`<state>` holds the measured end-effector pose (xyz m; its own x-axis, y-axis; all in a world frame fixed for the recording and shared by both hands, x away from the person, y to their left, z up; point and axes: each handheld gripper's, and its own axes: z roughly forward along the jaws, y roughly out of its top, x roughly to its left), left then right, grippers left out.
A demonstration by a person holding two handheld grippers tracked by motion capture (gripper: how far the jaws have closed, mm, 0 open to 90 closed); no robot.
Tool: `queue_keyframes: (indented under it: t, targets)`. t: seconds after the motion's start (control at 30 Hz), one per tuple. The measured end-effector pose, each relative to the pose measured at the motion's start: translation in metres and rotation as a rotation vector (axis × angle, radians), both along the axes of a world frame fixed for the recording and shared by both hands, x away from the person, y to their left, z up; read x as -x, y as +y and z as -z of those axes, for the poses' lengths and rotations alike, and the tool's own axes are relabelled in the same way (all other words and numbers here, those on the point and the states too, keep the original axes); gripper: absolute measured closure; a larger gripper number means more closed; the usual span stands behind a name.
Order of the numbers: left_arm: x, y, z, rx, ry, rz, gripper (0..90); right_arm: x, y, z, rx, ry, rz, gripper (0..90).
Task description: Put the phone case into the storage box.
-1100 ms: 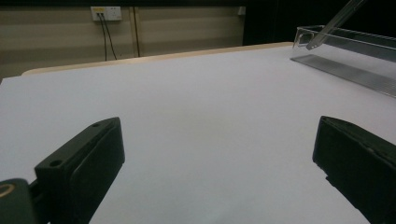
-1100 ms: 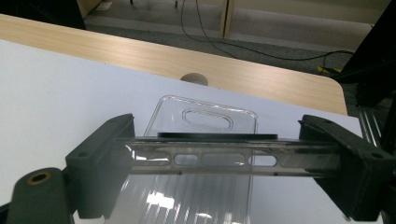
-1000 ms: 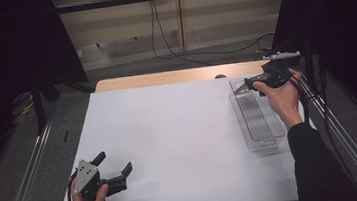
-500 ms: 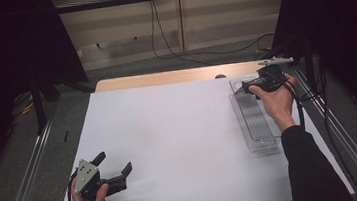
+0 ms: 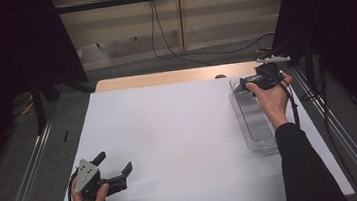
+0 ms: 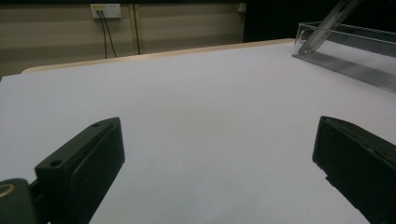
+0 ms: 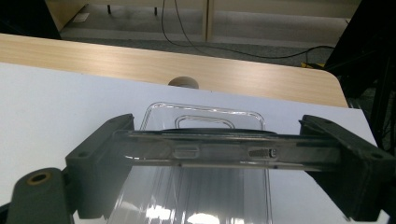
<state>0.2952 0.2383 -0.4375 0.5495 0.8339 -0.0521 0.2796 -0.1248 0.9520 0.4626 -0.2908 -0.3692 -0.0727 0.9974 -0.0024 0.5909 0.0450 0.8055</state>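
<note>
A long clear plastic box (image 5: 256, 122) lies along the right side of the white sheet (image 5: 169, 131). My right gripper (image 5: 244, 83) hovers over the box's far end. In the right gripper view its jaws stand wide apart, and the right gripper (image 7: 217, 151) is shut on the two ends of a clear lid (image 7: 289, 151) held above the box (image 7: 201, 196). In the left gripper view the lid (image 6: 322, 28) shows tilted up. My left gripper (image 5: 115, 161) rests on the sheet at the near left, open, and the left gripper (image 6: 219, 140) has only bare sheet between its jaws.
A strip of bare wooden tabletop (image 5: 164, 78) runs behind the sheet, with a small round brown knob (image 7: 183, 82) on it. Metal rails (image 5: 24, 182) flank the table. Cables (image 5: 171, 46) lie on the floor beyond.
My right gripper has shifted a little to the left over the box's far end, with the lid in it. The left gripper has stayed put.
</note>
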Motion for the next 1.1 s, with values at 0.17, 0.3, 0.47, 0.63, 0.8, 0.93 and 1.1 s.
queue_keyframes:
  t: [0.17, 0.3, 0.47, 0.63, 0.8, 0.93, 1.1]
  targets:
    - [0.000, -0.001, 0.001, 0.008, 0.000, -0.002, 2.2, -0.004, 0.005, 0.000, 0.000, -0.008, 0.032, 11.9]
    - [0.000, 0.000, 0.000, 0.002, -0.001, 0.006, 2.2, -0.007, 0.010, 0.002, 0.012, -0.036, 0.037, 11.8]
    - [-0.001, -0.002, 0.001, 0.002, 0.000, 0.011, 2.2, -0.010, 0.008, 0.006, 0.005, -0.071, 0.028, 11.7]
    - [-0.001, -0.002, 0.001, -0.002, 0.000, 0.009, 2.2, -0.014, 0.008, 0.010, -0.001, -0.102, 0.025, 11.6]
    - [-0.001, -0.002, 0.001, 0.012, 0.003, 0.010, 2.2, -0.019, 0.006, 0.013, -0.005, -0.138, 0.013, 11.6]
    - [0.000, -0.002, 0.001, 0.008, 0.005, 0.011, 2.2, -0.022, 0.006, 0.015, -0.005, -0.169, 0.008, 11.6]
    - [0.000, -0.003, 0.001, 0.004, 0.003, 0.009, 2.2, -0.026, 0.005, 0.018, -0.014, -0.198, 0.006, 11.7]
